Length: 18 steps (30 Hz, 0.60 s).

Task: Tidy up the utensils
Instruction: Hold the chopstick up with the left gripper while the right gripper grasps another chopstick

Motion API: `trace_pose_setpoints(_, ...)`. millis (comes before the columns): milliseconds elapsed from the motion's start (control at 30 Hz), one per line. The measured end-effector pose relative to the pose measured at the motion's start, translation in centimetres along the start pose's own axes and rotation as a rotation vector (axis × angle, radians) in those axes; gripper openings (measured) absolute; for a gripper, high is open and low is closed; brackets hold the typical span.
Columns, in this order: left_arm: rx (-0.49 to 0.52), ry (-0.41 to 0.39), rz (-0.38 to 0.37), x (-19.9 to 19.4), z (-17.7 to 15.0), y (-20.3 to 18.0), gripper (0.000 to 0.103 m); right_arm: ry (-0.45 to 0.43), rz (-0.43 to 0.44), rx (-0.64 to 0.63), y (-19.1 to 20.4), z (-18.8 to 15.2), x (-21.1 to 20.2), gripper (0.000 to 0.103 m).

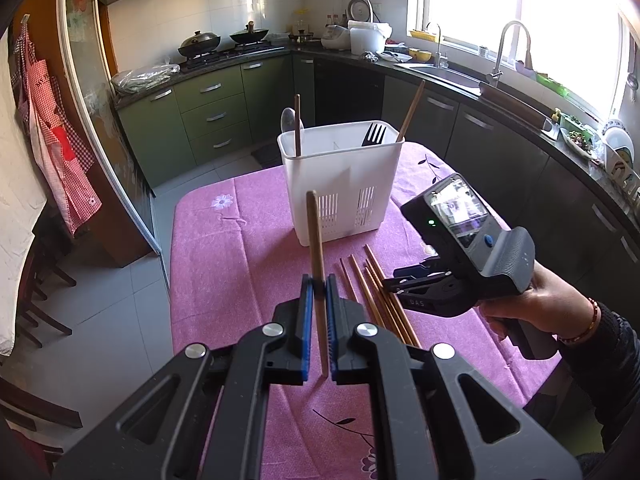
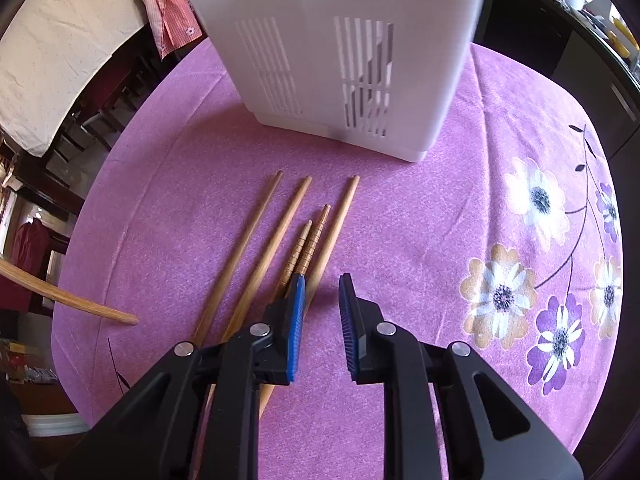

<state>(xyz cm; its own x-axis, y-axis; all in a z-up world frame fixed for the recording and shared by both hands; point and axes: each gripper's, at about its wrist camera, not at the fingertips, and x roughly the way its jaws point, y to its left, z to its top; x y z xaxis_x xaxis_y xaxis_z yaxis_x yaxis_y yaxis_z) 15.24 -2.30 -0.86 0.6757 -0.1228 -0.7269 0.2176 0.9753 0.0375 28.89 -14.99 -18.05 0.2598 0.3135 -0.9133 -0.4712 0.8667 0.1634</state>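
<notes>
Left gripper (image 1: 319, 320): jaws clamped on one chopstick (image 1: 316, 248), held near upright above the worktop (image 1: 224, 264). Right gripper (image 2: 322, 320): jaws apart, nothing between them, poised over the loose chopsticks (image 2: 280, 240); its left pad (image 2: 295, 320) sat over the rightmost sticks, contact unclear. Five sticks lay fanned on the purple cloth, just in front of the white caddy (image 2: 332, 60). Left view alone showed the caddy's contents: a fork (image 1: 374, 134), a spoon (image 1: 289, 120), two chopsticks standing in it, plus the hand (image 1: 532, 308) holding the right gripper. Right view alone showed the held stick's lower end at far left and the cloth's flower print (image 2: 536, 200). Kitchen cabinets and sink lay behind.
</notes>
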Motion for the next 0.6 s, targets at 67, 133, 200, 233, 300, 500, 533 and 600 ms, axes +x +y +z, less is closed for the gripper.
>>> trace_pose_setpoints(67,0.003,0.002,-0.003,0.0,-0.1,0.2,0.007,0.012,-0.015,-0.013,0.8,0.7,0.5,0.018)
trace_pose_setpoints(133,0.005,0.002,-0.003,0.0,-0.1,0.3,0.007,0.017,-0.045,-0.030,1.6,1.1,0.7,0.016)
trace_pose_setpoints(200,0.005,0.002,-0.004,0.0,-0.1,0.3,0.007,0.020,-0.054,-0.032,2.0,1.5,1.0,0.016)
trace_pose_setpoints(233,0.005,0.002,-0.003,0.0,-0.1,0.2,0.007,0.021,-0.060,-0.032,2.3,1.7,1.2,0.015)
trace_pose_setpoints(300,0.004,0.002,-0.003,0.0,-0.1,0.2,0.007,-0.007,-0.053,-0.033,2.5,2.0,1.4,0.013)
trace_pose_setpoints(500,0.006,0.002,-0.003,0.0,0.0,0.3,0.007,-0.070,-0.014,0.001,1.6,1.7,0.8,0.007)
trace_pose_setpoints(533,0.006,0.003,-0.003,0.0,0.0,0.4,0.007,-0.089,0.000,0.006,1.5,1.7,0.3,0.007)
trace_pose_setpoints(600,0.009,0.004,-0.003,0.0,0.0,0.4,0.007,-0.138,-0.001,0.008,1.3,1.2,-1.2,0.007)
